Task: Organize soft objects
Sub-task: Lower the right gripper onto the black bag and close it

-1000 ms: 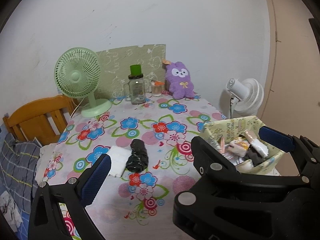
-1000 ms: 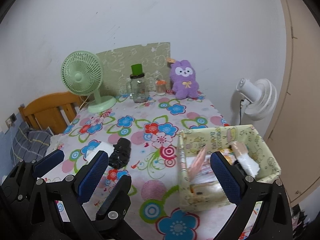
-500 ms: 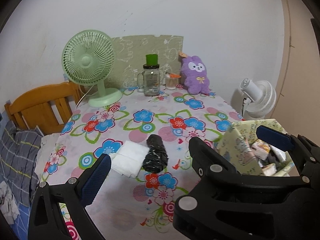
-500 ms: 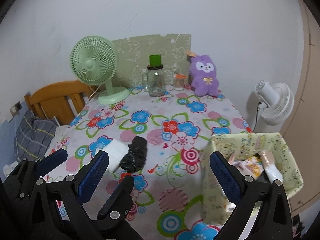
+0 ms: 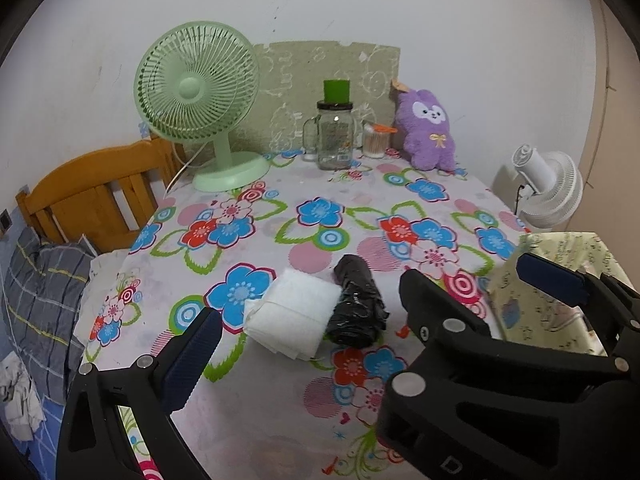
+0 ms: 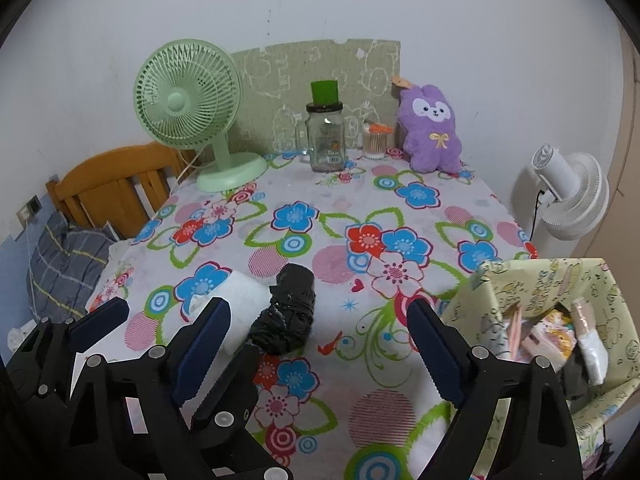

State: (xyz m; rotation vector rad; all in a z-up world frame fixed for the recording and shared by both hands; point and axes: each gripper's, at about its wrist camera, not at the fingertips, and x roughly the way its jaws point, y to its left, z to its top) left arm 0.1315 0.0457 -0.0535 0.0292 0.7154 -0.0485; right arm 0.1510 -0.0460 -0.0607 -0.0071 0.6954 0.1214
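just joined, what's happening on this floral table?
Both grippers are open and empty, hovering over the near edge of the table. The left gripper faces a folded white cloth and a black bundle lying side by side, touching. The patterned fabric bin at the right already holds items. Nothing is grasped yet.

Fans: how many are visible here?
2. A green fan stands on the table's far left corner. A white fan stands off the table, beyond its right edge. None seems hidden.

Black hand-held gripper [image 6: 316,344] frames; ridged blue pads [image 6: 202,346]; silver screws
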